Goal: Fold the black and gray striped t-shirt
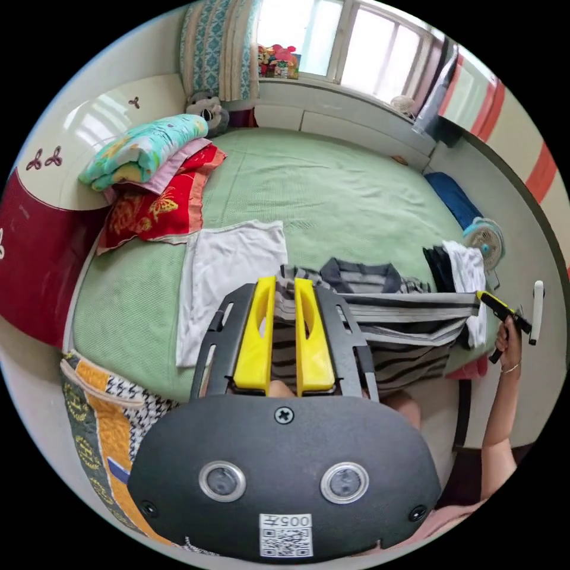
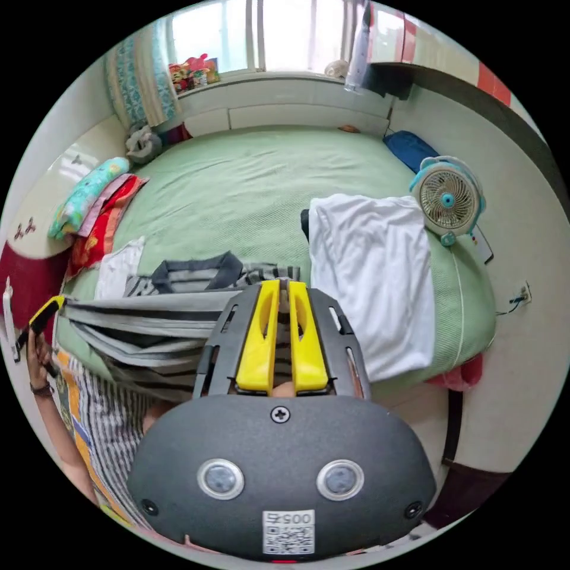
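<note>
Striped t-shirt (image 1: 409, 309): one, black and gray, stretched in a taut band between the two grippers above the near edge of the bed; its dark collar (image 2: 196, 270) and upper part lie on the sheet, and a lower part hangs off the bed edge.
Left gripper (image 1: 285, 291): two yellow jaws drawn close together, pinching one end of the striped cloth, which runs up between them in the left gripper view.
Right gripper (image 2: 284, 291): two yellow jaws nearly closed on the other end of the shirt, striped fabric caught in the narrow gap between them.
Hands: one hand (image 1: 509, 341) shows at the edge of the left gripper view around the other gripper's handle; the same happens at the far side of the right gripper view.
Bed (image 1: 332, 184): one, with a green sheet.
White garments: two, one spread flat (image 1: 228, 279) beside the left gripper, one larger (image 2: 374, 273) beside the right gripper, just by the bed's edge.
Folded bedding (image 1: 148, 178): one stack by the headboard, with at least three layers, teal on top, pink below, red at the bottom.
Fan (image 2: 448, 199): one small table fan, teal and white, at the bed's far side.
Window (image 1: 356, 41): one along the far wall, with bright toys on its sill.
</note>
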